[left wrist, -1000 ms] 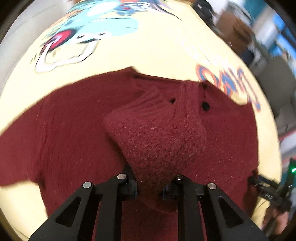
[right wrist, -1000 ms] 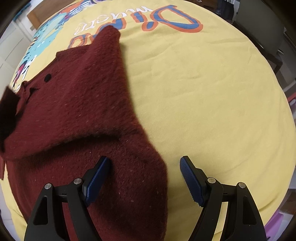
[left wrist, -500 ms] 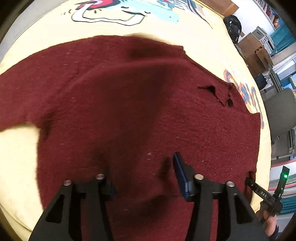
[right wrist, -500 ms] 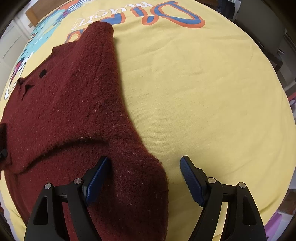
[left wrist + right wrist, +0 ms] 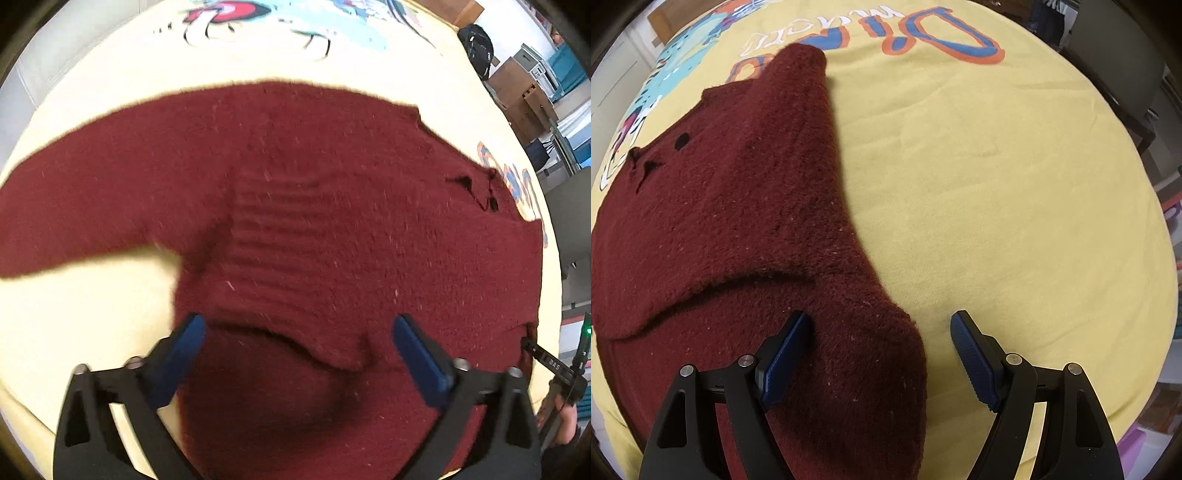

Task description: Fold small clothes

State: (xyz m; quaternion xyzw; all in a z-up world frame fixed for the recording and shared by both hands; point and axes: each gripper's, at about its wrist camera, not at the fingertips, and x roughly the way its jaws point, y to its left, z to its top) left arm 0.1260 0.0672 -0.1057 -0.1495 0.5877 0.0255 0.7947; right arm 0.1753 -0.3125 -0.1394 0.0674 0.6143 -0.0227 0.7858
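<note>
A small dark red knit sweater lies on a yellow printed cloth. One sleeve with a ribbed cuff is folded over the body; the other sleeve stretches out to the left. My left gripper is open and empty just above the cuff's end. In the right wrist view the sweater fills the left side, with a folded sleeve running toward the camera. My right gripper is open, its jaws standing either side of that sleeve's end without gripping it.
The yellow cloth carries large orange and blue letters and a cartoon print at the far side. Chairs, boxes and shelves stand beyond the table's right edge. The right gripper's handle shows at the lower right.
My left gripper carried the sleeve cuff over the sweater's body, let it go and opened wide. The right gripper stayed open in place.
</note>
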